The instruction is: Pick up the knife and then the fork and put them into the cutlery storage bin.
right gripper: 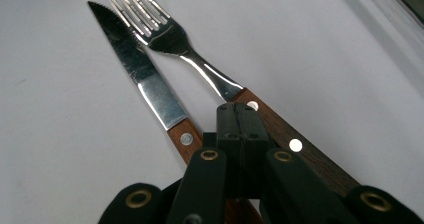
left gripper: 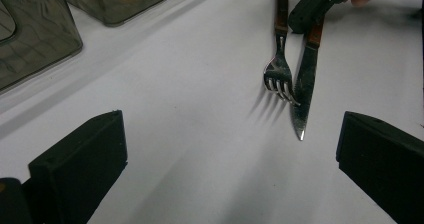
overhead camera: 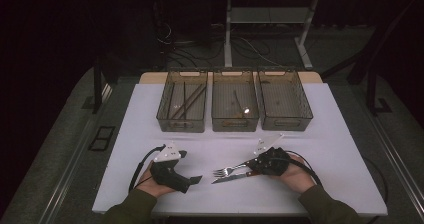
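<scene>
A white table [overhead camera: 150, 109] stands in a dark room, with three clear bins [overhead camera: 235, 101] in a row at its far side. My left hand [overhead camera: 155, 181] rests near the front edge, and my left gripper [overhead camera: 192, 180] lies level, pointing right, its jaws spread wide on nothing. My right hand [overhead camera: 295, 176] sits opposite, with my right gripper [overhead camera: 248, 166] aimed left and low, its jaws pressed together above the handles of the fork [right gripper: 165, 36] and the knife [right gripper: 140, 74]. Both lie side by side on the table between my hands, tips toward my left gripper. My jaws cover the handle ends, so I cannot tell whether they touch or pinch either handle. The things in the left and middle bins are too dim to make out.
</scene>
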Demonstrator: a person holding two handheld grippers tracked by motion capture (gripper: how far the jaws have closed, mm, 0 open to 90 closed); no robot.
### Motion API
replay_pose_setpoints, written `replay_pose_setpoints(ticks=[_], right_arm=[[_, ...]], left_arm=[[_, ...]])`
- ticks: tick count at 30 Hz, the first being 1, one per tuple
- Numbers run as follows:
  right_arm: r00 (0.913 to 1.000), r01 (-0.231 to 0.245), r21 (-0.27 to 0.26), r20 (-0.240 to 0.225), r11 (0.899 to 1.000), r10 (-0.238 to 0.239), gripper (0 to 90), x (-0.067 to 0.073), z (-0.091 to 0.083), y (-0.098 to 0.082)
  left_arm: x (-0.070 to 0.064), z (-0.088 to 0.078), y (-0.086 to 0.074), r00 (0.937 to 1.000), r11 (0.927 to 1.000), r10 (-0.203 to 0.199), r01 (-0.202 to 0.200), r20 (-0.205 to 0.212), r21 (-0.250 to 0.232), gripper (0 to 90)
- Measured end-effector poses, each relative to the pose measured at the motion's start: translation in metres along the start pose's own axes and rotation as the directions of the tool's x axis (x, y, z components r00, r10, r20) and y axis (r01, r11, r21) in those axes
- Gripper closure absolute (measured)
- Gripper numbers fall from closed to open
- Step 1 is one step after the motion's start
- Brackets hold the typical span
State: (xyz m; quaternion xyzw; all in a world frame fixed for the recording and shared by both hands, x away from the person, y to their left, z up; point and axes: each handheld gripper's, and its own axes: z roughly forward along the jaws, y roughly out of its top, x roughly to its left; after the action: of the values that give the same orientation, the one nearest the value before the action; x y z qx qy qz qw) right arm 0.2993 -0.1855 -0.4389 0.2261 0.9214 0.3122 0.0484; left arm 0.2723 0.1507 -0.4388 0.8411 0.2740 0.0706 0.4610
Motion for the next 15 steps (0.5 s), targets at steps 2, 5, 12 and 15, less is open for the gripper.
replay_pose_setpoints(ticks=[2, 5, 12, 15], right_arm=[[1.0, -0.001, 0.001, -0.002, 1.0, 0.001, 90.0, 0.0002, -0.0001, 0.0], [1.0, 0.006, 0.003, -0.005, 1.0, -0.006, 90.0, 0.001, -0.0005, -0.0004], [0.9987, 0.049, 0.014, -0.013, 0.999, -0.049, 90.0, 0.0046, -0.0014, -0.0011], [0.9975, 0.067, 0.015, -0.025, 0.998, -0.067, 90.0, 0.0067, -0.0015, -0.0014]], left_arm=[[0.0001, 0.0, 0.0, 1.0, 1.0, 0.001, -0.001, 0.0, 0.001, 0.0], [0.0, -0.0002, 0.0001, 1.0, 1.0, 0.002, -0.002, 0.0, 0.0, 0.0], [-0.0005, -0.0003, 0.0003, 1.0, 1.0, 0.003, -0.003, 0.0, -0.002, 0.0], [-0.0003, -0.0003, 0.0003, 1.0, 1.0, 0.002, -0.002, 0.001, 0.0, 0.0]])
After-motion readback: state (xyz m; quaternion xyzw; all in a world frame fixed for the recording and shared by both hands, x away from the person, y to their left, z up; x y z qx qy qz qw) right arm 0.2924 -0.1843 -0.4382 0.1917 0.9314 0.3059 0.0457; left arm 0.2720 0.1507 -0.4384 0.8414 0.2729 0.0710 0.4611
